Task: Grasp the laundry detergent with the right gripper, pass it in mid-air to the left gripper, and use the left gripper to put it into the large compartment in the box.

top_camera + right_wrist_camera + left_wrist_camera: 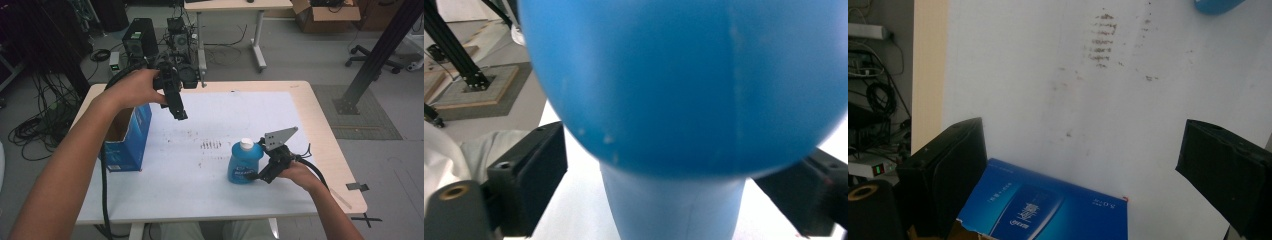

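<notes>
From the high view, the blue bottle (244, 162) with its white cap stands upright on the white sheet covering the tabletop (320, 125), toward the near right. The right claw (256, 176) comes at it from the right, low on the bottle's side, its jaws reaching around the lower body. The left claw (180, 114) hangs in the air well apart from the bottle, over the far left of the sheet, pointing down, just beside the open blue box (129, 142) that stands at the tabletop's left edge.

In the left gripper view, the left claw (1078, 165) stands wide open with nothing between its jaws; the blue box (1048, 207) lies below it, nearer the left jaw, and a sliver of the blue bottle (1215, 5) sits at the top edge, far off.

In the right gripper view, the blue bottle (684, 85) looms very close, its body bulging between and above the two jaws of the right claw (674, 200). A strip of white sheet shows between the left jaw and the bottle, so that pad is not pressing; the claw is open around the bottle, not gripping it
</notes>
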`<state>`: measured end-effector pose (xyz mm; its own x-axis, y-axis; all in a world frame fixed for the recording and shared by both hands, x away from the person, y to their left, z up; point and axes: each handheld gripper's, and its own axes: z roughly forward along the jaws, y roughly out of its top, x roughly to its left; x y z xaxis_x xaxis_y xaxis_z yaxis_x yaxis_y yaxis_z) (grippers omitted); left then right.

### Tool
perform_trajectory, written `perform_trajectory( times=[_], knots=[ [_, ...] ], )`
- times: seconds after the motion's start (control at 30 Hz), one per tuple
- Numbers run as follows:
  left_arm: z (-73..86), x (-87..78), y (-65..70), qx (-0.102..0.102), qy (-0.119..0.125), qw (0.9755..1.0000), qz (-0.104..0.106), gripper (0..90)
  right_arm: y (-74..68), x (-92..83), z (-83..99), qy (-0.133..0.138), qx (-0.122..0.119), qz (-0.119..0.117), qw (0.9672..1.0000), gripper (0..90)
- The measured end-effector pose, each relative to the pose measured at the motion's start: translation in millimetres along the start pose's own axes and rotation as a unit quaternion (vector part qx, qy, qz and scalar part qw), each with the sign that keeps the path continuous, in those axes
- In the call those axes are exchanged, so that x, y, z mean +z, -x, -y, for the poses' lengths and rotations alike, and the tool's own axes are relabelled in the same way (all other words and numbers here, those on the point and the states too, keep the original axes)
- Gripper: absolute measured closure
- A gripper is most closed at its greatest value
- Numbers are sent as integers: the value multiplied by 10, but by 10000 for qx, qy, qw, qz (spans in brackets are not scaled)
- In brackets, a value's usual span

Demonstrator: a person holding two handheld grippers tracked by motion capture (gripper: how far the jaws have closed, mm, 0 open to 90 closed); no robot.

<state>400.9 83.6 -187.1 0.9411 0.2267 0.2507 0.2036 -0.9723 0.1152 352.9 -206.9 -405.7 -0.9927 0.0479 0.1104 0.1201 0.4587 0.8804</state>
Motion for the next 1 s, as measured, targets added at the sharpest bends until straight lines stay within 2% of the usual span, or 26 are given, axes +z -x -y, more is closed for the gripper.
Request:
perform_trajectory(
  times=[0.33, 0.4, 0.77, 1.0],
  knots=[
    [-6, 8, -3, -6, 15, 10000, -2, 63, 18, -7, -3, 17, 16, -152, 9999, 194],
    [-4, 6, -3, -8, 6, 10000, -7, 63, 25, -14, -6, 34, -10, -170, 9998, 242],
    [-1, 7, 0, -9, 13, 10000, -20, 65, 36, -22, -5, 37, -39, -165, 9999, 288],
    [-4, 3, -7, -7, 19, 10000, -21, 65, 51, -31, 3, 62, -70, -217, 9997, 354]
  ],
)
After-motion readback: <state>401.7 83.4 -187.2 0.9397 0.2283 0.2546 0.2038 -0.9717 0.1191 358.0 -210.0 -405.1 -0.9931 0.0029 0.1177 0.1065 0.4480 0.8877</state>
